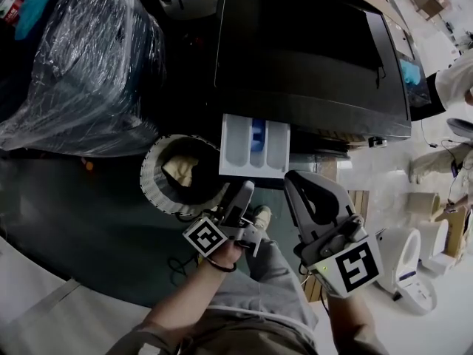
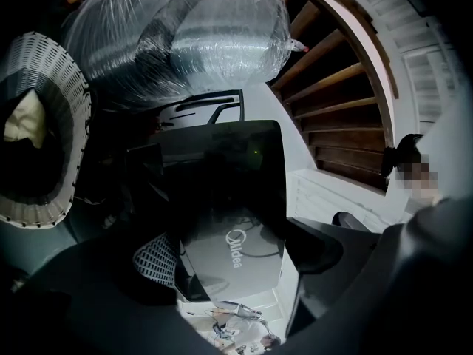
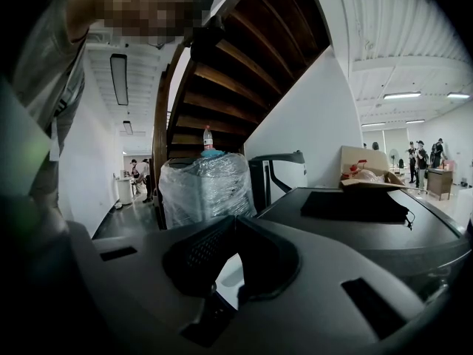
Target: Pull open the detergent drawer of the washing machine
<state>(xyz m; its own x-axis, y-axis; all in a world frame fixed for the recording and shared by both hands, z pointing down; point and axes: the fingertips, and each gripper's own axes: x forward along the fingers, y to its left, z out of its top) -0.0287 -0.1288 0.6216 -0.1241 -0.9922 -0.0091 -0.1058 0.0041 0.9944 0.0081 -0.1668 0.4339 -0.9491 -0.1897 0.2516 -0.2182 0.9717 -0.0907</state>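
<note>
The dark washing machine (image 1: 310,43) stands ahead of me. Its white detergent drawer (image 1: 255,148) sticks out from the front, showing a blue insert in its compartments. My left gripper (image 1: 242,195) hovers just below the drawer's front edge, open and holding nothing. In the left gripper view, the left gripper (image 2: 236,261) has its jaws apart, with the machine's dark front (image 2: 222,198) between them. My right gripper (image 1: 309,189) is to the right of the drawer, clear of it. In the right gripper view, the right gripper (image 3: 233,224) has its tips together, shut on nothing.
A round white laundry basket (image 1: 157,191) with cloth inside sits left of the drawer. A plastic-wrapped bulky item (image 1: 81,65) stands at the far left. White containers (image 1: 403,261) sit on the floor at the right. A wooden staircase (image 3: 222,72) rises behind.
</note>
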